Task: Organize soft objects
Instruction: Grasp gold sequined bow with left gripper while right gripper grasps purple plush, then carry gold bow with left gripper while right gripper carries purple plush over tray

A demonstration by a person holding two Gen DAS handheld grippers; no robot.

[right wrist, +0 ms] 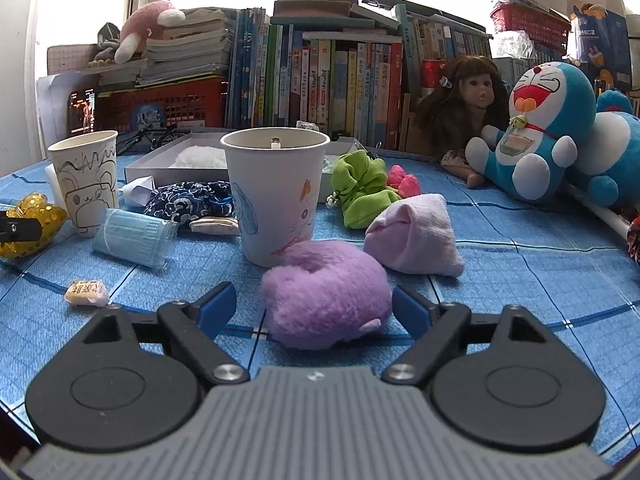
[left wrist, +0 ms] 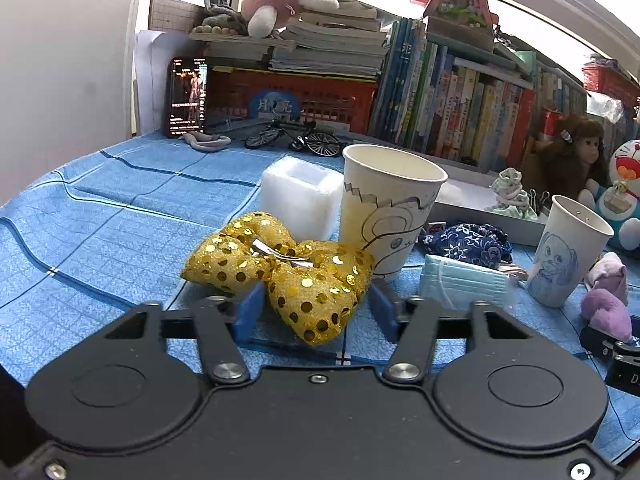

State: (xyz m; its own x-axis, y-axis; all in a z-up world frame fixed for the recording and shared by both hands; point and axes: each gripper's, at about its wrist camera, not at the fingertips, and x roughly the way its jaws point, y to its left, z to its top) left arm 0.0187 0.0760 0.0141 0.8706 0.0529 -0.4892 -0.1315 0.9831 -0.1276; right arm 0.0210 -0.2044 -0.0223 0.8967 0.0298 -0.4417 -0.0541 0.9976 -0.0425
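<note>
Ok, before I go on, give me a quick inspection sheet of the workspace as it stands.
Surface: blue checked cloth, wrinkled, covering the table.
Job's things: gold sequin bow lies between the left gripper's fingers; purple fluffy toy lies between the right gripper's fingers; pink folded cloth, green pouch, dark blue patterned pouch.
Clutter: two drawn-on paper cups, roll of face masks, wrapped sweet, shallow tray.
Grippers: left gripper open; right gripper open.
Cables: nothing seen.
Surroundings: row of books, doll, blue cat plush, red basket, lit phone.
</note>
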